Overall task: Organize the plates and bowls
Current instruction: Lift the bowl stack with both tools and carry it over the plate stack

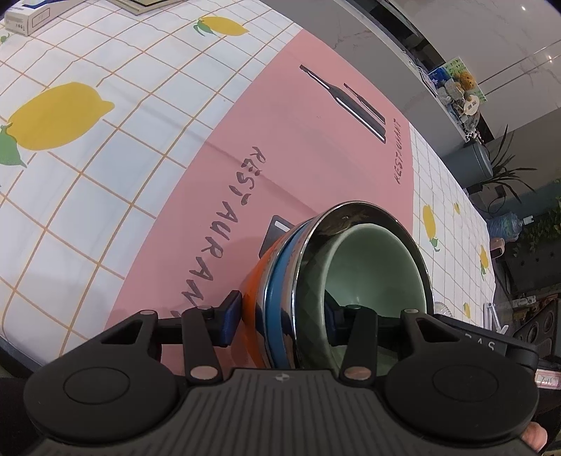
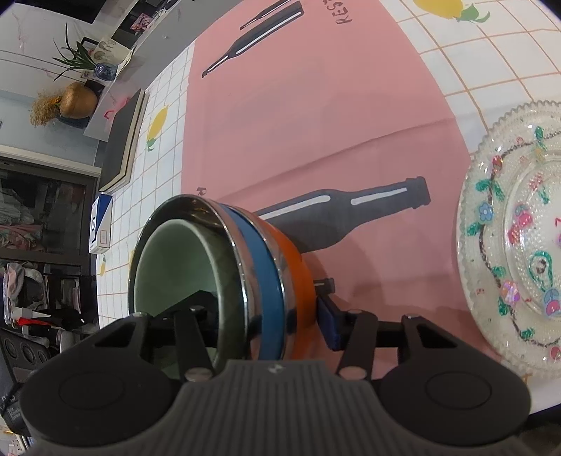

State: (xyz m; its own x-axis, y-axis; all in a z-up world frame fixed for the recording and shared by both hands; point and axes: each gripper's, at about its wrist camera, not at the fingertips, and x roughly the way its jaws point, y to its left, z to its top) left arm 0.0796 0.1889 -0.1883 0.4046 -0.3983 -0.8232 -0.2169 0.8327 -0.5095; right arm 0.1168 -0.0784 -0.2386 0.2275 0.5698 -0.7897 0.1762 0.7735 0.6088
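A nested stack of bowls is held over the pink placemat: an orange bowl outermost, a blue one, a shiny steel one, and a pale green bowl innermost. My left gripper is shut on the stack's rim, one finger outside and one inside. The stack also shows in the right wrist view, where my right gripper is shut on the rim at another spot. A clear glass plate with painted fruit and flowers lies on the table to the right.
A lemon-print checked tablecloth covers the table. A black notebook and a small blue-and-white box lie by the table's left edge. White boxes sit at the far corner. Shelves with clutter stand beyond the table.
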